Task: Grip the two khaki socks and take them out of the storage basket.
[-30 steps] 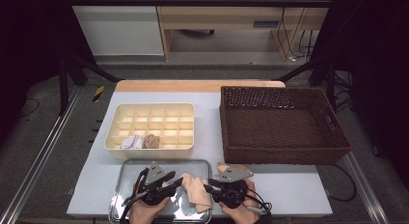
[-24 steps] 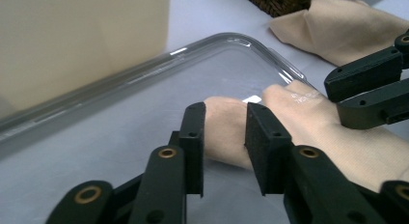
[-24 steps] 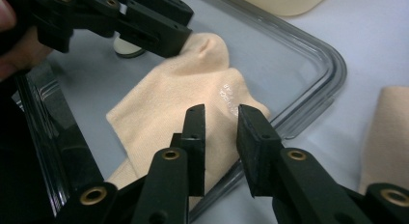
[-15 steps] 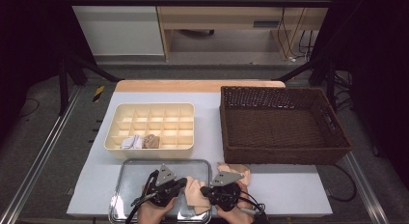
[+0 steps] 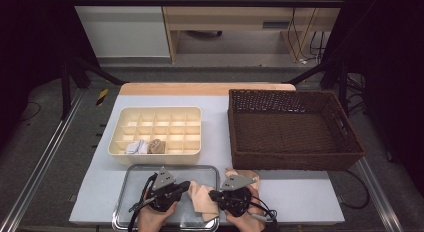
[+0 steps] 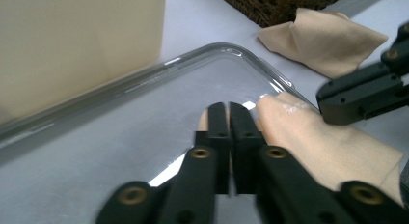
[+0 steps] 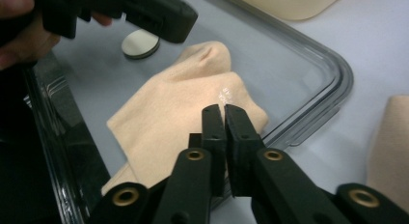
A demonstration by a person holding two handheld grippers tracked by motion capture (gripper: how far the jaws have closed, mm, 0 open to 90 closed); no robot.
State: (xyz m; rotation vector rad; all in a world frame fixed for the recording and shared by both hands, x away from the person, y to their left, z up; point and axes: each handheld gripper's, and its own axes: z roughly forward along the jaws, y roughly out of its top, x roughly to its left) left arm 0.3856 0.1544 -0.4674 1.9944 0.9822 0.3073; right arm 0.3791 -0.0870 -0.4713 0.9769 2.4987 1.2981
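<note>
A: In the high view, what sits at the bottom centre?

B: A flat, shiny metal tray with a rolled rim (image 5: 131, 192), and draped over its right edge a soft beige cotton sock (image 5: 202, 199). The left gripper (image 5: 186, 185) comes at it from the left, the right gripper (image 5: 213, 195) from the right, tips facing each other across the cloth. I'd judge they flank it so each can take one end. A second beige sock (image 5: 246, 175) lies on the table just behind the right hand.

A: And the left gripper view?

B: Its jaws stand almost together at lower centre, with only a thin slit between them; they have just parted slightly. They lie beside the sock's edge (image 6: 308, 137), and I cannot tell whether any cloth is caught.

A: The right gripper view?

B: Same stance: jaws nearly closed, just parted slightly, their tips over the sock (image 7: 193, 118) where it hangs across the tray rim (image 7: 337, 84). A grip isn't clear. The left gripper (image 7: 190, 23) hovers at the upper left.

A: Where would it go?

B: Probably the cream plastic divided box (image 5: 195, 132), upper left of the tray, where folded socks (image 5: 145, 146) already fill front cells.
</note>
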